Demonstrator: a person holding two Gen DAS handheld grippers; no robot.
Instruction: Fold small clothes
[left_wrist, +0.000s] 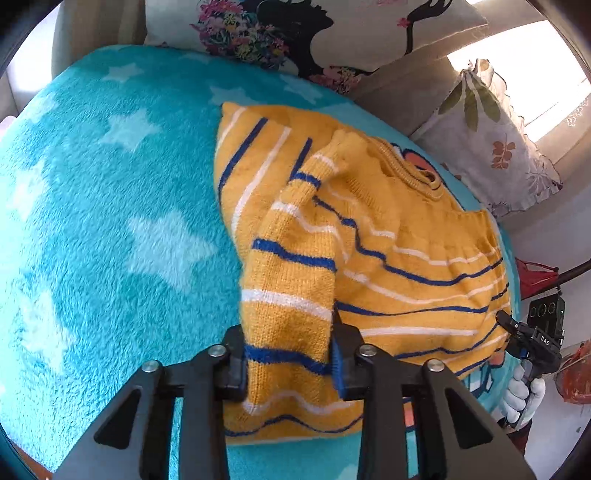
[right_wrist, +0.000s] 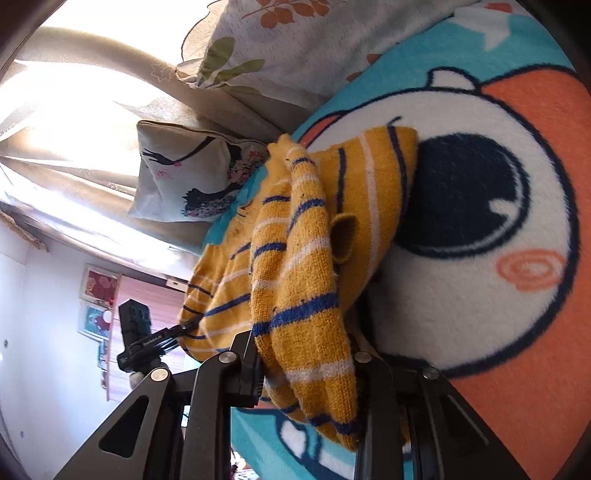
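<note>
A small yellow knit sweater (left_wrist: 388, 236) with blue and white stripes lies on a turquoise star blanket (left_wrist: 110, 206). My left gripper (left_wrist: 290, 365) is shut on one sleeve (left_wrist: 291, 295) and holds it over the sweater's body. My right gripper (right_wrist: 308, 373) is shut on the other sleeve (right_wrist: 295, 280), lifted above the blanket's cartoon print (right_wrist: 480, 229). The right gripper (left_wrist: 517, 328) also shows at the sweater's right edge in the left wrist view. The left gripper (right_wrist: 173, 334) shows at the sweater's far hem in the right wrist view.
A floral-print pillow (left_wrist: 295, 33) and a leaf-print pillow (left_wrist: 491, 140) lean against the beige sofa back (left_wrist: 402, 85) behind the blanket. A bright window (right_wrist: 74, 107) with curtains is beyond. The blanket's edge drops off at the right of the left wrist view.
</note>
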